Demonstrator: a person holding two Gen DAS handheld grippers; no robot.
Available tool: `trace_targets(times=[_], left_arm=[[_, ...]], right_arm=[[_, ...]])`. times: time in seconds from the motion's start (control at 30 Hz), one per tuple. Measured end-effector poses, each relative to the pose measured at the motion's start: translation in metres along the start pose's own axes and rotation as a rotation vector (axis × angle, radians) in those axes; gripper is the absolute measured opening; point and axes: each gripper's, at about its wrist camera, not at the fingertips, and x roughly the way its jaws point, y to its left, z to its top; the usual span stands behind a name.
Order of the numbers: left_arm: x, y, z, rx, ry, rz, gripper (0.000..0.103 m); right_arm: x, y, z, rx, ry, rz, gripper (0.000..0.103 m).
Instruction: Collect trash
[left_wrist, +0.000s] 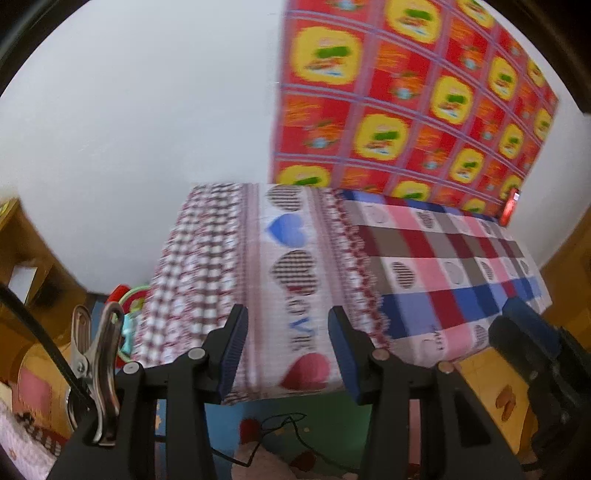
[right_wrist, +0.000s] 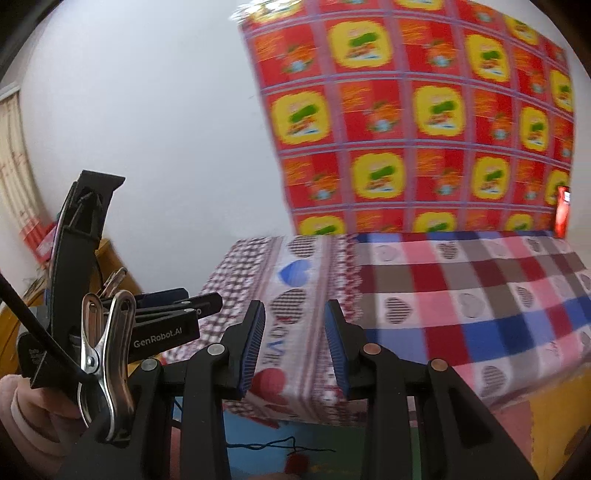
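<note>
Nearest, the left gripper (left_wrist: 288, 350) and the right gripper (right_wrist: 295, 343) both stand partly open with nothing between their blue pads. Just beyond and below their tips hangs a heart-patterned checked cloth (right_wrist: 461, 295) over a table. Farther, at its far right edge, stands a small red packet (right_wrist: 562, 216), against a red-and-yellow printed sheet (right_wrist: 424, 110).

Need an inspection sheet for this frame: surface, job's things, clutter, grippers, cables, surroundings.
Surface: checked heart-print cloth covers the table.
Job's things: no trash seen.
Clutter: red packet at the cloth's far edge.
Grippers: left hand-held gripper open, empty; right hand-held gripper open, empty.
Cables: thin dark cord on the floor mat.
Surroundings: white wall, red-and-yellow patterned sheet behind the table.
</note>
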Motion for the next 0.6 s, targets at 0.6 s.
trace_targets(times=[0.6], left_arm=[[0.064,-0.153,0.053,0.157,-0.037,-0.111,0.048]], right_arm=[[0.016,-0.134,0.036,0.048,-0.032,-0.224,0.034]])
